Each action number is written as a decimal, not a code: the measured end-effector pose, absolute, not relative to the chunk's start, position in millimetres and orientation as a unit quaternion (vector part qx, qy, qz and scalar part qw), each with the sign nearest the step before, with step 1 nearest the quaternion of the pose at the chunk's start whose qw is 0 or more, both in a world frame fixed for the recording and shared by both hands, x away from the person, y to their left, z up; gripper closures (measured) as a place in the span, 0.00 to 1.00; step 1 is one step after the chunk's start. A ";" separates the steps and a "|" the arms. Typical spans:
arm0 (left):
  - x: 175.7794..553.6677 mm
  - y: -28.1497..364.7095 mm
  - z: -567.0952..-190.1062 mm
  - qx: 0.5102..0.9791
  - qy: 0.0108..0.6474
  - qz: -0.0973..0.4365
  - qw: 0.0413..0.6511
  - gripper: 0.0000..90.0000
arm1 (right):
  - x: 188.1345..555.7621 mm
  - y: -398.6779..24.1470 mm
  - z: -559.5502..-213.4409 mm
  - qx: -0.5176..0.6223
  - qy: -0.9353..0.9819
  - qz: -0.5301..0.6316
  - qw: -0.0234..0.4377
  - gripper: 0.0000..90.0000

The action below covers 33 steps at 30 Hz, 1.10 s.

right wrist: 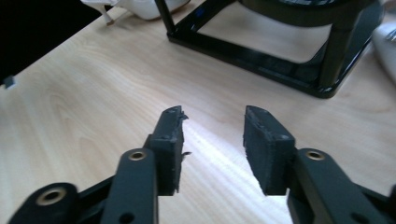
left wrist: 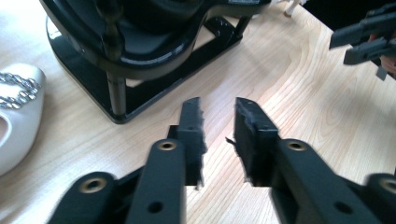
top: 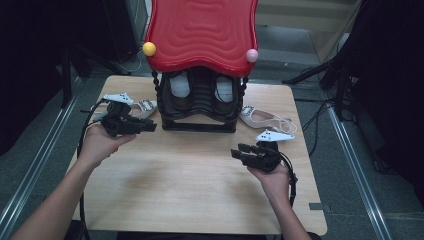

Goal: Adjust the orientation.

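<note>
2 white shoes (top: 263,118) flanking black rack (top: 199,102), red tray (top: 202,31) atop.

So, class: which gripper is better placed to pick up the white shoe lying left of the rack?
Left. The left gripper hovers just beside that white shoe, jaws apart and empty. The right gripper sits across the table, nearer the other shoe.

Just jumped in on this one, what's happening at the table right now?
A person sits at a wooden table with a gripper in each hand. The left gripper and the right gripper both hover over bare wood with jaws apart and nothing between them. Ahead stands a black shoe rack with a red top and a pair of shoes on its shelf. A white shoe lies left of the rack, by the left gripper, and another white shoe lies to its right.
</note>
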State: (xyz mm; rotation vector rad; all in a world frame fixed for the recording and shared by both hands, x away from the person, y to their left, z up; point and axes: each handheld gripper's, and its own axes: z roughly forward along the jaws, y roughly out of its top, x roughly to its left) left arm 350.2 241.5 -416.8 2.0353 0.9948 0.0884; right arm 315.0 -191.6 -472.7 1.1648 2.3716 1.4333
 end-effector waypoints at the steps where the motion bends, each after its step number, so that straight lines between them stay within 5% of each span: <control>1: 350.3 242.0 -420.3 0.812 0.400 0.033 0.424 0.82 | 314.2 -192.7 -474.5 0.380 0.787 0.481 0.076 0.64; 16: 361.9 260.2 -471.0 0.813 0.427 0.053 0.392 1.00 | 313.6 -192.5 -482.5 0.396 0.792 0.458 0.079 0.69; 33: 414.3 282.4 -508.6 0.791 0.462 0.079 0.394 1.00 | 306.9 -198.1 -486.0 0.418 0.781 0.457 0.083 0.69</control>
